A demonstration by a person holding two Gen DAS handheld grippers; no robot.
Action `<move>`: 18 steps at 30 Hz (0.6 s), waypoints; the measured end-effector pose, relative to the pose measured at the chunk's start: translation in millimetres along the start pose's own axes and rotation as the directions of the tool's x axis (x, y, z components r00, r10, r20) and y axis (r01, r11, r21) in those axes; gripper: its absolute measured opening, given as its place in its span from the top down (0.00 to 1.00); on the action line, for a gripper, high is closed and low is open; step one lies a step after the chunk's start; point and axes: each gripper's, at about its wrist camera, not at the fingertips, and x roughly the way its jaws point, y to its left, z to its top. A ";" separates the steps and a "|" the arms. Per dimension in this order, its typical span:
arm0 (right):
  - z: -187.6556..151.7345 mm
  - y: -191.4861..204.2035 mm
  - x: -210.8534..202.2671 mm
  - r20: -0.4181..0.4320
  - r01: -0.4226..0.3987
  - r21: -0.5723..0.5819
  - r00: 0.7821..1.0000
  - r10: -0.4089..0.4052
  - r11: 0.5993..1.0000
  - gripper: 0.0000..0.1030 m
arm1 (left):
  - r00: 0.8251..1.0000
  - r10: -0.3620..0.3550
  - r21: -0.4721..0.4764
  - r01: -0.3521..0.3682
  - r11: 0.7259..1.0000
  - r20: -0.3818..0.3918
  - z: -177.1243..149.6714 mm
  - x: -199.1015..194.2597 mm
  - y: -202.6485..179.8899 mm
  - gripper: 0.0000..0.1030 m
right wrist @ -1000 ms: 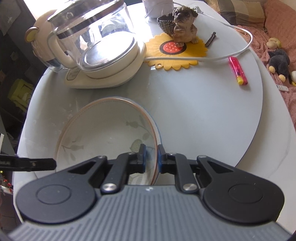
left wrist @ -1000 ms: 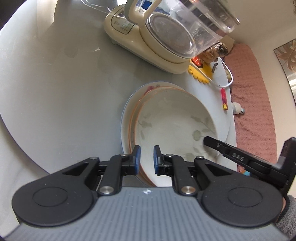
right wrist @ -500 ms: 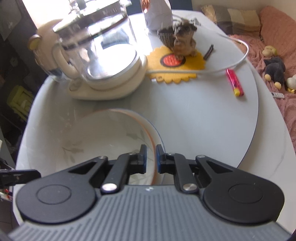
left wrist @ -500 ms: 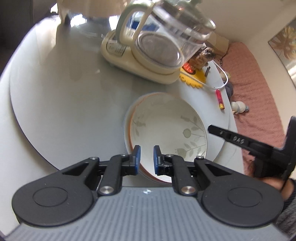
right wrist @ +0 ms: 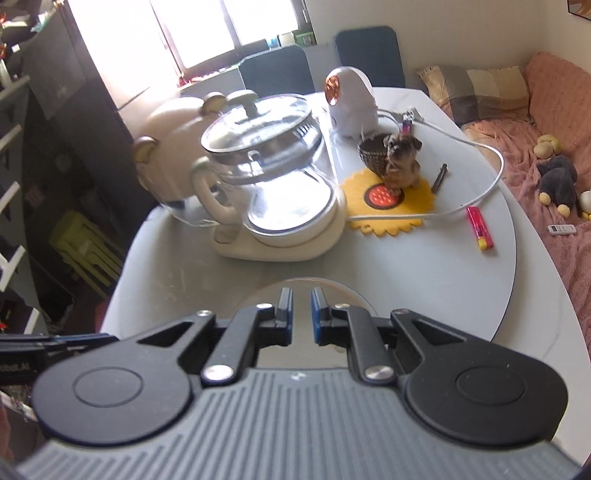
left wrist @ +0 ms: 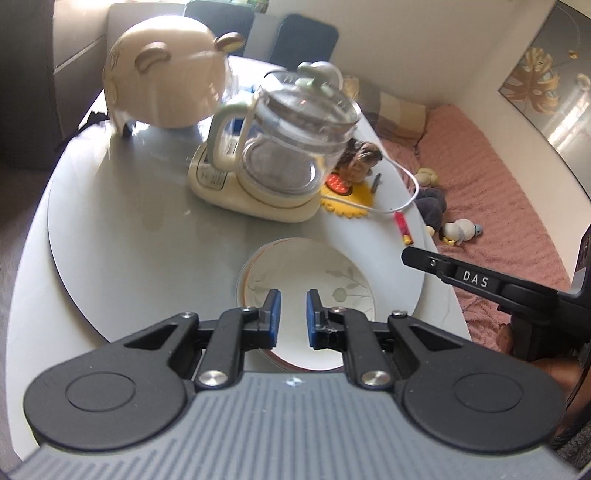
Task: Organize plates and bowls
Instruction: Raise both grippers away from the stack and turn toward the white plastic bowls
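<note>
White bowl [left wrist: 314,284] stacked, both claws apart.

Surface: you face a round grey surface [right wrist: 424,258].
Window: bright daylight comes through the window [right wrist: 207,29].
Chairs: two dark chairs [right wrist: 365,59] behind.
Right: a pink sofa [left wrist: 491,177].
Left: dark shelving [right wrist: 48,155].

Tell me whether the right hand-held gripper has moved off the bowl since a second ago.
Yes. The right hand-held gripper let go of the bowl rim and pulled back and up, away from the kettle.
</note>
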 end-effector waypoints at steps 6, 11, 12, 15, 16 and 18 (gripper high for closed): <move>-12.4 13.3 -39.2 0.066 0.003 -0.008 0.998 -0.002 1.000 0.87 | 1.000 -0.012 0.028 0.011 1.000 0.026 -8.0 -30.7 -14.4 0.85; -26.4 1.9 -58.6 0.083 -0.030 0.026 0.996 0.027 0.999 0.87 | 0.995 0.045 0.057 -0.050 0.997 0.084 -26.2 -64.8 -38.9 0.85; -29.6 0.1 -65.0 0.086 -0.038 0.015 0.996 0.037 0.999 0.87 | 0.993 0.056 0.049 -0.062 0.997 0.105 -31.1 -73.8 -44.1 0.85; -33.5 -8.5 -80.1 0.071 -0.066 -0.039 0.995 0.069 0.997 0.87 | 0.987 0.075 0.005 -0.077 0.997 0.139 -48.2 -96.2 -59.2 0.85; -33.8 -11.6 -85.6 0.068 -0.078 -0.060 0.994 0.082 0.995 0.87 | 0.984 0.090 -0.010 -0.089 0.996 0.154 -54.9 -103.0 -65.2 0.85; -33.6 -15.9 -99.9 0.065 -0.087 -0.106 0.993 0.094 0.991 0.87 | 0.978 0.125 -0.030 -0.121 0.992 0.169 -65.9 -113.8 -78.5 0.85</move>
